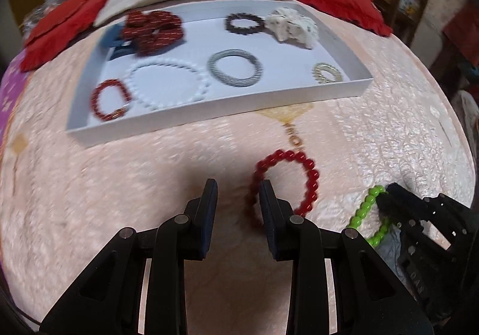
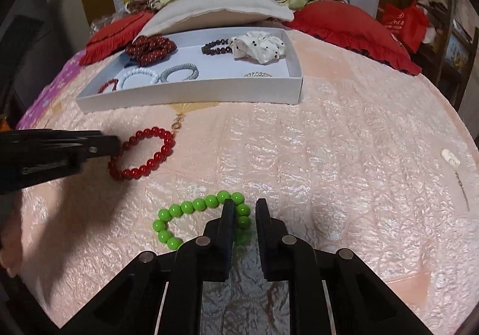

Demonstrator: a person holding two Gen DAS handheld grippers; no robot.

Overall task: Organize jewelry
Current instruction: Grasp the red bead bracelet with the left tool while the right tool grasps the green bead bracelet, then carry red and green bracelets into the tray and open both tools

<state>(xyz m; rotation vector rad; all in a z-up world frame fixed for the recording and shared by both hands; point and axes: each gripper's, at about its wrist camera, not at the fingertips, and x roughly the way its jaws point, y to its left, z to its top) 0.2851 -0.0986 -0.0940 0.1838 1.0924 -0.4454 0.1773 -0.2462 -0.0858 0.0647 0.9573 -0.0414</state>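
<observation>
A pink quilted bed cover (image 2: pixel 329 140) is seen as the working surface, with a shallow white tray (image 1: pixel 209 119) set on it towards the far side. In the tray, several pieces are laid out apart from one another: a dark red bead bracelet (image 1: pixel 109 100) at the near left corner, a white bead bracelet (image 1: pixel 167 83) just beside it, a grey woven ring (image 1: pixel 235 67), a small clear coil tie (image 1: pixel 326 73) near the right wall, a dark bead bracelet (image 1: pixel 242 24), a white dotted scrunchie (image 1: pixel 292 25) touching it, and a red striped scrunchie (image 1: pixel 154 30) at the far left.

Two bracelets are left on the bed cover outside the tray. A red bead bracelet (image 1: pixel 284 182) lies flat in front of the tray, and the left gripper (image 1: pixel 238 194) is held low over it with its jaws well apart; its right finger (image 1: pixel 268 203) is placed over the near left part of the loop, nothing being clamped. A green bead bracelet (image 2: pixel 203 215) lies nearer, to the right of the red one. The right gripper (image 2: pixel 244 209) is held at it with the jaws narrowly parted, the left finger (image 2: pixel 227 221) resting inside the loop and the beads of the right side lying between the fingers. Whether the beads are already pinched cannot be told.

Behind the tray, a cream pillow (image 2: pixel 224 6) and red cushions (image 2: pixel 344 24) are seen.
</observation>
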